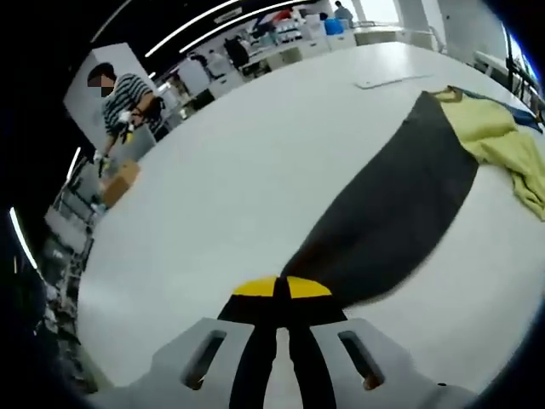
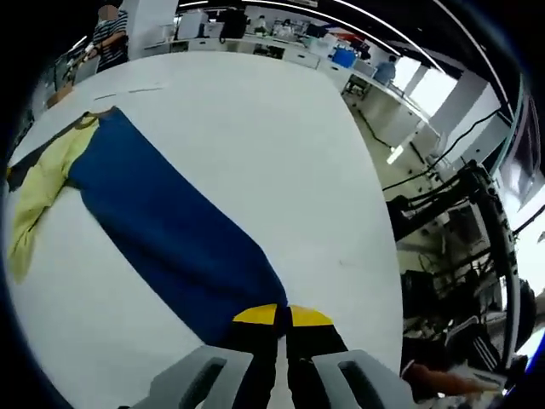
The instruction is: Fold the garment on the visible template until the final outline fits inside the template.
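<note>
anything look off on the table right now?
A yellow garment lies crumpled in a heap at the far end of the dark cloth, not laid flat. Both the left gripper and the right gripper are shut on cloth ends. No template outline is discernible on the white table.

white table (image 1: 255, 170) | ceiling light strips (image 1: 213, 19); desks (image 2: 272, 47) behind; bright windows (image 2: 426, 85)

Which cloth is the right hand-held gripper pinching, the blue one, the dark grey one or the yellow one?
The blue cloth. It runs right up into the right hand-held gripper. The left hand-held gripper pinches the dark grey cloth, and the yellow cloth lies crumpled at the far end.
</note>
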Available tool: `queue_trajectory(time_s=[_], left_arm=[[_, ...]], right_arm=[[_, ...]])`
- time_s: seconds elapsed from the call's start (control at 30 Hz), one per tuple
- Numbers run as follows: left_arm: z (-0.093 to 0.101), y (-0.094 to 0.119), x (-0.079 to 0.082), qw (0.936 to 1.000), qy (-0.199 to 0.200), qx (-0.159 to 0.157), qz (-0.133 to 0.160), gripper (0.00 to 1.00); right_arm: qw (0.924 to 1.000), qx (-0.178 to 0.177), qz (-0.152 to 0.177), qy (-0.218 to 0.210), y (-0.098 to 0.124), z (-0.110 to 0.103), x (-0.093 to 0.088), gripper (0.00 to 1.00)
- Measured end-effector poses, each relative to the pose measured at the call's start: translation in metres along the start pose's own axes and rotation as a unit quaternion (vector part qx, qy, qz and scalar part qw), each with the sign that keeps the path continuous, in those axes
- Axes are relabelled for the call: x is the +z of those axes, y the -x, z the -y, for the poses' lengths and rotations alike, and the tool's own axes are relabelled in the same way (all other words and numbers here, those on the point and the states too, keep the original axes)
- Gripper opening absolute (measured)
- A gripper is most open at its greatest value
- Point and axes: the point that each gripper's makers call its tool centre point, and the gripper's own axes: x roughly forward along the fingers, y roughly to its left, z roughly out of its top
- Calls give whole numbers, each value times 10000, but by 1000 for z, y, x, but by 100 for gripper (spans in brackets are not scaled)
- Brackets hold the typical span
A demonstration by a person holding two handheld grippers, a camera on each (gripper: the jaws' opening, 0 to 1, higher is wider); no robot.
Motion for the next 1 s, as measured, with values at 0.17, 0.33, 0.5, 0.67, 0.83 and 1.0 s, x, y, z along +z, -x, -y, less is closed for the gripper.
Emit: queue_trajectory(time_s=[0.17,0.33,0.5,0.67,0.83,1.0], left_arm=[[3,1,0,10000,-76,-18,27,0],[7,7,3,9998,-91,-50,161,1],[16,10,13,9980,49,-305,545,7],[28,17,19,9954,141,-503,803,25],[44,23,21,9921,137,-726,1013,35],[59,31,24,9868,363,-985,1237,47]], right_arm=[[9999,-16,-34,128,1,-3,-1,0],[9999,75,74,-14,4,-5,2,4],[9989,247,333,-235,9,-12,10,25],[9957,521,636,-418,17,-24,20,41],[9880,914,1080,-623,28,-43,33,53],[9829,1228,1243,-582,37,-64,36,69]])
